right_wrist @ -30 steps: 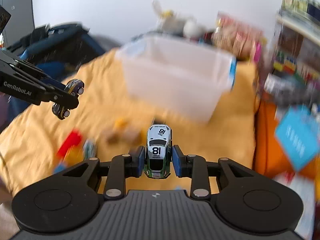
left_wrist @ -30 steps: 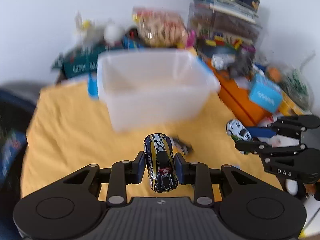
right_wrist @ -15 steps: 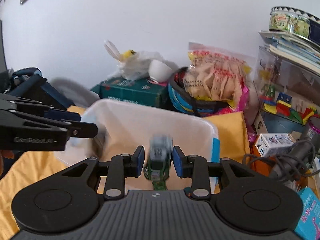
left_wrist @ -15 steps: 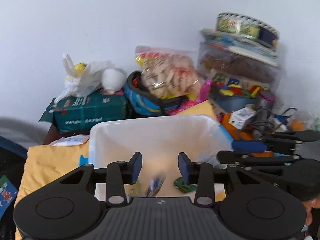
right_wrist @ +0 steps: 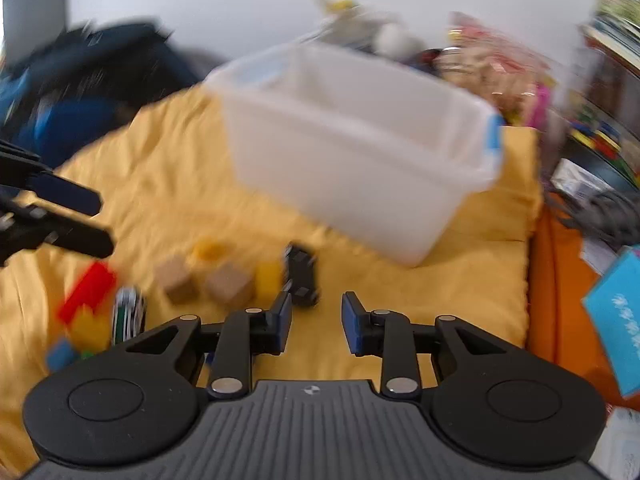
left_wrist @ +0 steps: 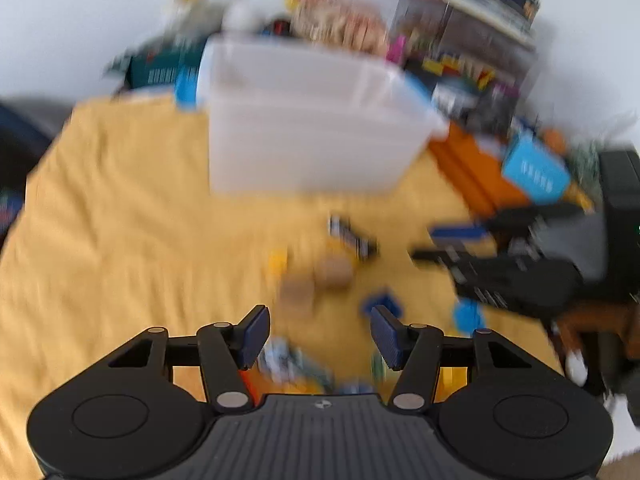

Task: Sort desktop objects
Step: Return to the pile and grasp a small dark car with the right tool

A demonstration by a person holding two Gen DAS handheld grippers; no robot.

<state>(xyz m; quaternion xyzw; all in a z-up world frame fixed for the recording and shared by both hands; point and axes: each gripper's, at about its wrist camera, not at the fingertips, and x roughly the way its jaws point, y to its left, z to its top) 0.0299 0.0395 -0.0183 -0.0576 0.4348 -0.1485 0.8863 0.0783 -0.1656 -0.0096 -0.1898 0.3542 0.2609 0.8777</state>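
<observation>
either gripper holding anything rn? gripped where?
Nothing held. Left gripper and right gripper both have jaws apart with only the yellow cloth between them.

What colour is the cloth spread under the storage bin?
Yellow. The cloth shows best in the right wrist view, under the translucent white bin.

A yellow cloth, matt and softly creased, covers the bench. On it stands a bin of milky, translucent plastic, smooth and faintly shiny. In front of the bin lie two blocks that look like bare, dull wood, and beside them a small black toy car with a glossy shell. Left of the blocks, bright red and yellow bricks look like hard plastic. The right tongs are matt black plastic with blue ribbed pads and silvery metal pins; the left tongs look the same.
</observation>
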